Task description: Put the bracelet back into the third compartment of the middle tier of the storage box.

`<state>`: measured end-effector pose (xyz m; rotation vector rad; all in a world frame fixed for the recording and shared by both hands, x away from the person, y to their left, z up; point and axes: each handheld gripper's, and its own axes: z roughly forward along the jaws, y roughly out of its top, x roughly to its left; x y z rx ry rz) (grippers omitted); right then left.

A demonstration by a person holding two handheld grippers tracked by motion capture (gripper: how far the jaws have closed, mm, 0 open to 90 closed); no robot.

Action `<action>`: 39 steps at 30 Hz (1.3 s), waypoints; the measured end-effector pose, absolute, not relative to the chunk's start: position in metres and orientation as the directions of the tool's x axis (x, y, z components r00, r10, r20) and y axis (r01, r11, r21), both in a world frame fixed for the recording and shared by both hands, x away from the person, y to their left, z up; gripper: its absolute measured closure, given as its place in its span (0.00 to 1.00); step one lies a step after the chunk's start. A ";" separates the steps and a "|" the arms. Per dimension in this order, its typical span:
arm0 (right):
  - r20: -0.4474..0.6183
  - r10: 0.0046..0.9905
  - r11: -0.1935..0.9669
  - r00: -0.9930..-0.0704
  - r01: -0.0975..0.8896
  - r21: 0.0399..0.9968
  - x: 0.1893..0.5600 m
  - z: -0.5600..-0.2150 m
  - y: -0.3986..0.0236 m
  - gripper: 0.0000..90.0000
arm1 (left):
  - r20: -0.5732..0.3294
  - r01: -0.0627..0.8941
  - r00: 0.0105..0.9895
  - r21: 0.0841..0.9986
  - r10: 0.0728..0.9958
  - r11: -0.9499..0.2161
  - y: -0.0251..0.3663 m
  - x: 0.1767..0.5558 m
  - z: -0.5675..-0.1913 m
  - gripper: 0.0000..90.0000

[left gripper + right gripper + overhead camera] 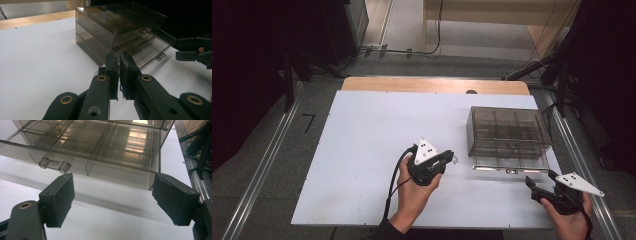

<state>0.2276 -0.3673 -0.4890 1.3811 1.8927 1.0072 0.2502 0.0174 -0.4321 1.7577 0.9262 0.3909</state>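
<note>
A smoky see-through drawer box (pixel 507 132) stands on the right of the white table top (pixel 362 150). Its bottom drawer (pixel 509 165) is pulled out a little toward me, and it has a small clear handle (pixel 53 165). My left gripper (pixel 451 158), held in a hand, hovers just left of the box's front corner and points at it. Its jaws are shut (pixel 119 61), with only a frayed edge between the pads. My right gripper (pixel 540 178) is near the table's front right edge, just in front of the drawer. It is open wide (pixel 117 195), with nothing between its pads (pixel 60 197).
The box (pixel 117 27) has several divided compartments behind clear walls. The table top's wooden far edge (pixel 432 85) lies behind it. A metal rail (pixel 577 165) runs along the table's right side close to the right hand. The other gripper (pixel 196 48) appears at the right of the left gripper view.
</note>
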 end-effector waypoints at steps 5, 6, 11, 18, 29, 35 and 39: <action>-0.019 0.957 0.174 -0.290 0.519 0.837 0.228 -0.489 -0.369 0.18 | -0.172 0.399 0.651 0.906 0.739 -0.140 0.010 0.254 -0.432 0.96; -0.019 0.957 0.174 -0.290 0.518 0.838 0.228 -0.489 -0.369 0.18 | -0.172 0.396 0.653 0.908 0.738 -0.139 0.008 0.254 -0.431 0.96; -0.023 0.952 0.183 -0.307 0.504 0.844 0.226 -0.488 -0.367 0.19 | -0.172 0.391 0.666 0.909 0.726 -0.143 0.000 0.255 -0.428 0.96; -0.026 0.943 0.195 -0.333 0.485 0.852 0.225 -0.485 -0.362 0.24 | -0.170 0.382 0.680 0.912 0.713 -0.147 -0.010 0.256 -0.423 0.96; -0.022 0.918 0.216 -0.397 0.451 0.866 0.226 -0.481 -0.346 0.29 | -0.171 0.369 0.704 0.917 0.689 -0.150 -0.035 0.260 -0.416 0.96; -0.017 0.912 0.214 -0.409 0.442 0.871 0.227 -0.480 -0.344 0.32 | -0.172 0.369 0.710 0.917 0.683 -0.153 -0.045 0.263 -0.417 0.96; -0.016 0.900 0.218 -0.436 0.416 0.883 0.229 -0.475 -0.339 0.42 | -0.173 0.372 0.711 0.915 0.682 -0.156 -0.048 0.264 -0.418 0.96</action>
